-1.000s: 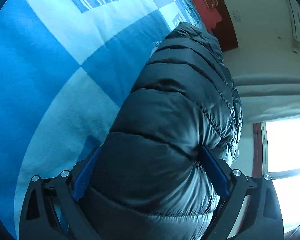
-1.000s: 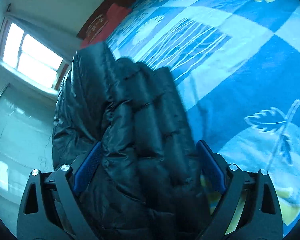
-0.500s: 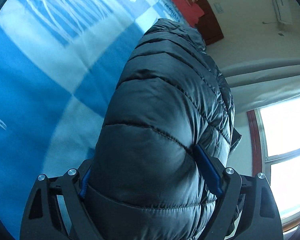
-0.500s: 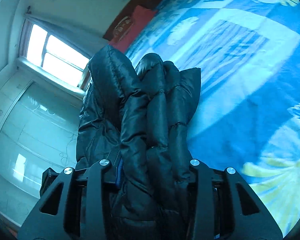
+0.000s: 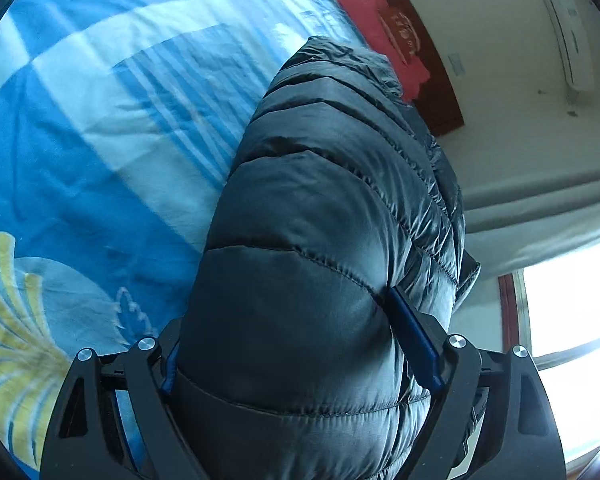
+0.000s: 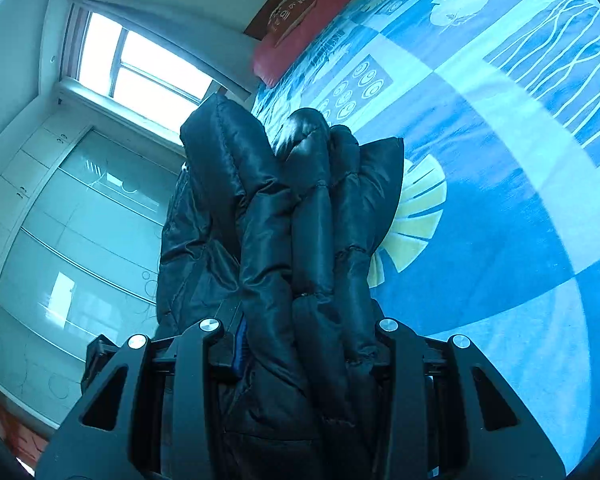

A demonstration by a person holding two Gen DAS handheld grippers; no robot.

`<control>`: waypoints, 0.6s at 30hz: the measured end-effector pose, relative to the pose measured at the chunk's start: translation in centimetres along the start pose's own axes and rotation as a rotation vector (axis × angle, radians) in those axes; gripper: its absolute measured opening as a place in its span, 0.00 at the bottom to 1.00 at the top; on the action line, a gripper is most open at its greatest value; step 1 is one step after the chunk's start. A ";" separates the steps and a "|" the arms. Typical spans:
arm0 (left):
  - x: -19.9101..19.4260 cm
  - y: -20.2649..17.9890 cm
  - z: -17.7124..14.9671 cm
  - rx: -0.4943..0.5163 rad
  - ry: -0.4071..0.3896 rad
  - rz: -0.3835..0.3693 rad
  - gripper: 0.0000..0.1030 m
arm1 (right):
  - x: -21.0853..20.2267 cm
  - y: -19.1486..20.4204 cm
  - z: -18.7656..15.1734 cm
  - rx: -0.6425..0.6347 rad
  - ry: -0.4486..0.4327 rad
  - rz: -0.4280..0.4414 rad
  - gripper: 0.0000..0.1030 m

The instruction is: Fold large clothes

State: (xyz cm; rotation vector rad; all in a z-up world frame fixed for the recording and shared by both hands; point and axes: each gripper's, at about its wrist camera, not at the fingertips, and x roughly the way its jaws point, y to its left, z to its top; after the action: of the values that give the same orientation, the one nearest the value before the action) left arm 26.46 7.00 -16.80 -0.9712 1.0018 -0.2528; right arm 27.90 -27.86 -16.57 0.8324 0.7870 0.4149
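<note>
A dark quilted puffer jacket point(image 5: 324, 216) fills the left wrist view, bunched between the blue-padded fingers point(image 5: 414, 332) of my left gripper point(image 5: 296, 344), which is shut on a thick fold of it. In the right wrist view the same jacket point(image 6: 300, 220) stands in several puffy folds, and my right gripper point(image 6: 304, 332) is shut tight on it. Both grippers hold the jacket lifted above the blue patterned blanket point(image 5: 92, 128), also seen in the right wrist view point(image 6: 500, 200). The jacket's lower part is hidden.
A red pillow point(image 5: 380, 24) lies at the head of the bed by a dark wooden headboard point(image 5: 440, 92). A bright window point(image 6: 140, 68) and a glass-front wardrobe point(image 6: 72, 240) stand beside the bed. An air conditioner point(image 5: 568, 40) hangs on the wall.
My right gripper has closed tight on the jacket folds. Both grippers have tilted and lifted, so the jacket rises off the blanket and more wall, window and wardrobe show.
</note>
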 end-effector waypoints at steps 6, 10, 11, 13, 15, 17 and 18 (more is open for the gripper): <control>1.5 0.6 -0.3 0.014 0.004 0.007 0.83 | 0.7 -1.3 -0.5 0.034 0.007 -0.015 0.37; 0.8 0.9 0.2 0.009 0.022 -0.020 0.84 | 0.8 -1.3 -0.5 0.031 0.012 -0.033 0.44; 0.7 0.8 0.5 0.005 0.026 -0.028 0.84 | 0.8 -1.4 -0.4 0.033 0.014 -0.037 0.46; 0.3 1.2 0.7 -0.003 0.037 -0.041 0.84 | 0.8 -1.5 -0.2 0.037 0.018 -0.044 0.55; -0.1 1.2 0.7 -0.003 0.042 -0.040 0.84 | 0.4 -1.4 -0.1 0.030 0.022 -0.052 0.61; -0.9 1.4 0.5 0.006 0.036 -0.043 0.84 | 0.0 -1.2 0.1 0.009 0.020 -0.064 0.68; -1.3 1.4 0.3 0.013 0.026 -0.039 0.84 | -0.3 -1.2 0.1 -0.002 0.017 -0.067 0.70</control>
State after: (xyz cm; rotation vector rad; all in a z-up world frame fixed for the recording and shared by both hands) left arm 25.67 8.80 -17.09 -0.9782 1.0047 -0.3044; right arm 27.82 -28.84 -17.27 0.7998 0.8283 0.3639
